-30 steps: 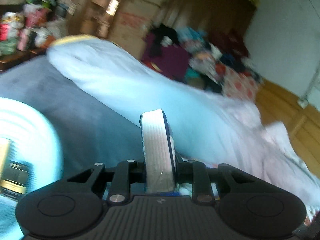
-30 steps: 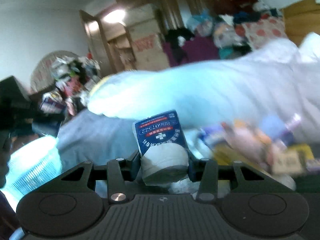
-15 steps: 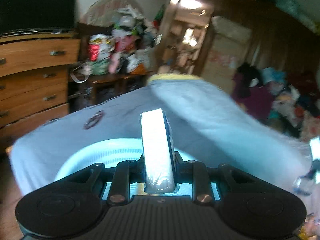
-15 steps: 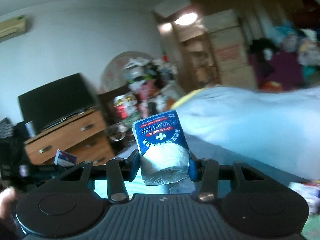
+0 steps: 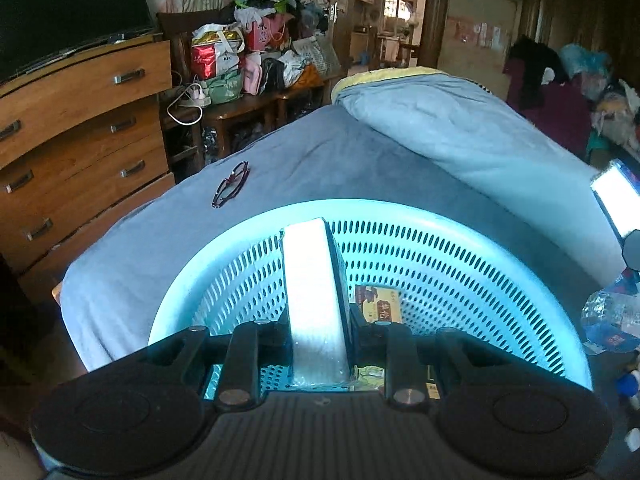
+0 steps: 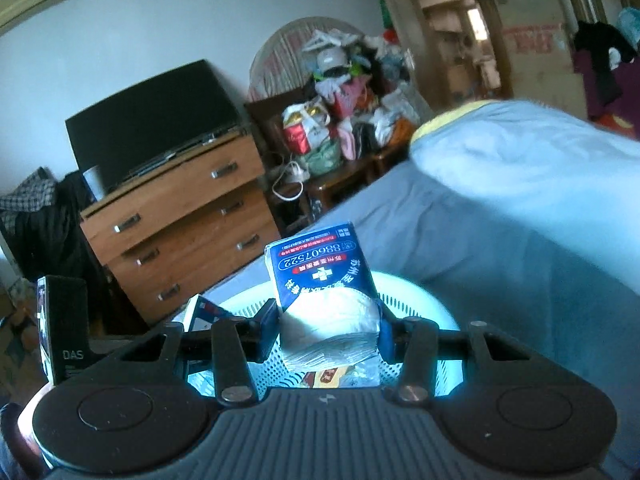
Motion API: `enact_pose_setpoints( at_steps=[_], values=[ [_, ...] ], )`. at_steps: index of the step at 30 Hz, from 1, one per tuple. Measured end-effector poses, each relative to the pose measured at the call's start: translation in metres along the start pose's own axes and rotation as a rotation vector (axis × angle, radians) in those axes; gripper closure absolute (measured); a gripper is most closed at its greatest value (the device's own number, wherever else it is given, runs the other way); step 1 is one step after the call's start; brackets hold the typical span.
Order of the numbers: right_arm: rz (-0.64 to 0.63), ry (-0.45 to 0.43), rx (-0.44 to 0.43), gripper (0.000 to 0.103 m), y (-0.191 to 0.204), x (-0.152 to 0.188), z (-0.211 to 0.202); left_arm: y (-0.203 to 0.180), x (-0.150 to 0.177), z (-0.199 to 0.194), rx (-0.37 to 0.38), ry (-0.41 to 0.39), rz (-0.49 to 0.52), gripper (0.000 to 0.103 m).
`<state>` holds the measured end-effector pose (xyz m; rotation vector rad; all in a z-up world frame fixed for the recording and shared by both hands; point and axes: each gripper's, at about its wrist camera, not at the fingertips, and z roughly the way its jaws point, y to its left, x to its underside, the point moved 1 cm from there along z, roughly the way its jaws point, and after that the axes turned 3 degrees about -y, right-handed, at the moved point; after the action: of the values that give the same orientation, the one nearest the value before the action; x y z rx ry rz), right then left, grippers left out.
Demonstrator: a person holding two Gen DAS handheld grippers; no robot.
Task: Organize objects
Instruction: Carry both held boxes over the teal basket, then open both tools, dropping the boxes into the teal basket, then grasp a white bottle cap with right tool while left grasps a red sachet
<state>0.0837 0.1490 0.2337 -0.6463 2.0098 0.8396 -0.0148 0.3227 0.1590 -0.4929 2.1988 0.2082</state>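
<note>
My left gripper (image 5: 316, 320) is shut on a flat white tissue pack (image 5: 314, 292), held edge-up over a round light-blue perforated basket (image 5: 460, 240) on the bed. A yellow and red packet (image 5: 380, 304) lies inside the basket. My right gripper (image 6: 328, 328) is shut on a blue and white tissue pack (image 6: 320, 272), held above the same basket (image 6: 432, 308). The right tissue pack also shows at the right edge of the left wrist view (image 5: 614, 196).
Dark-framed glasses (image 5: 232, 188) lie on the blue bedsheet beyond the basket. A folded blue quilt (image 5: 480, 136) lies to the right. A wooden dresser (image 5: 80, 128) with a TV stands left of the bed. Loose items (image 5: 612, 320) lie at the right.
Both grippers swung left from the quilt and the pile of items to the basket, each still holding its tissue pack. They now hover over the basket.
</note>
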Motion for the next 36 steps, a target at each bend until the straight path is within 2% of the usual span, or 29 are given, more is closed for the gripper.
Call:
enact_pose_setpoints(
  at_steps=[18,19,21,23,24,27,29,31,33,36],
  values=[
    [0.002,0.032,-0.006,0.053,0.001,0.015,0.015,-0.010,0.007,0.017,-0.003,0.009,0.024,0.075],
    [0.002,0.034,-0.007,0.052,0.002,0.015,0.017,-0.009,0.006,0.019,-0.008,0.005,0.027,0.073],
    [-0.006,0.022,-0.003,0.050,0.004,0.016,0.017,-0.010,0.006,0.018,-0.025,-0.002,0.036,0.059],
    [-0.007,-0.007,0.000,0.020,0.005,0.016,0.014,-0.010,0.004,0.014,-0.041,-0.021,0.041,0.038],
    [-0.007,-0.024,0.001,0.017,0.004,0.017,0.011,-0.010,0.004,0.013,-0.047,-0.028,0.044,0.036],
    [0.026,-0.084,-0.011,0.019,-0.002,0.019,-0.006,-0.012,0.001,0.004,-0.036,-0.049,0.047,0.035],
    [-0.003,-0.165,-0.010,0.019,-0.005,0.028,-0.034,-0.017,-0.002,-0.011,0.005,-0.094,0.042,0.035],
    [-0.060,-0.226,0.038,0.019,-0.012,0.049,-0.065,-0.031,-0.001,-0.031,0.071,-0.144,0.049,0.035],
    [-0.090,-0.248,0.103,0.019,-0.028,0.083,-0.095,-0.055,0.002,-0.055,0.184,-0.200,0.084,0.035],
    [-0.058,-0.199,0.234,0.019,-0.071,0.143,-0.131,-0.110,0.015,-0.091,0.417,-0.248,0.161,0.031]
  ],
)
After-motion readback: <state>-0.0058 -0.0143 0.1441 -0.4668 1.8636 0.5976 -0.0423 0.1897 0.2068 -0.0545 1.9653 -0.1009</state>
